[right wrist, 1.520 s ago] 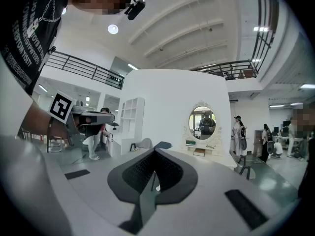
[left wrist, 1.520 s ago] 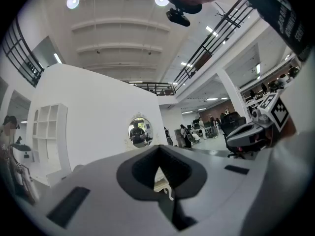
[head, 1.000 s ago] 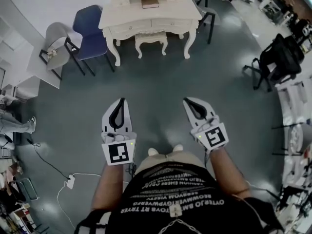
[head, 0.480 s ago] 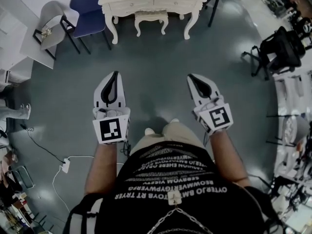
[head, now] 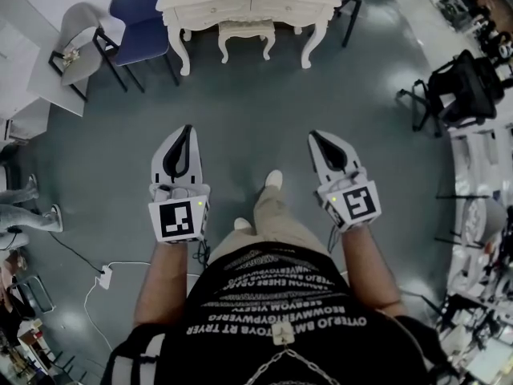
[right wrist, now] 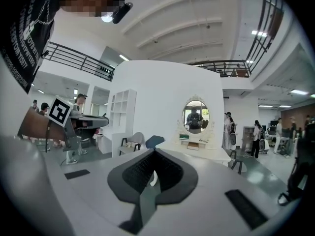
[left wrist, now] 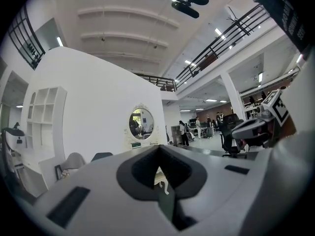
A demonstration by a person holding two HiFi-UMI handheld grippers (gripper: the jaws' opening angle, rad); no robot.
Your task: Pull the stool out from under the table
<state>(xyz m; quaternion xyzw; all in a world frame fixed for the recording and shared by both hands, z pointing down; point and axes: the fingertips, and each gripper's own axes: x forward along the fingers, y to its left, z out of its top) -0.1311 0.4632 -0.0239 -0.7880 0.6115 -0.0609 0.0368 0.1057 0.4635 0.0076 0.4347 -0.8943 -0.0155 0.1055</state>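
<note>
Stool point(head: 244, 32) sits tucked under the worktop point(head: 204, 8), long axis along its front edge; left gripper point(head: 186, 133) and right gripper point(head: 317, 139), pressed together empty, hover well away.

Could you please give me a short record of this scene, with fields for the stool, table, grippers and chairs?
table: white, at the far side of the floor
stool: tucked under the table, between its front legs, not yet pulled out
left gripper: shut, empty, well short of the stool
right gripper: shut, empty, well short of the stool
chairs: blue chair and grey chair left of the table
</note>
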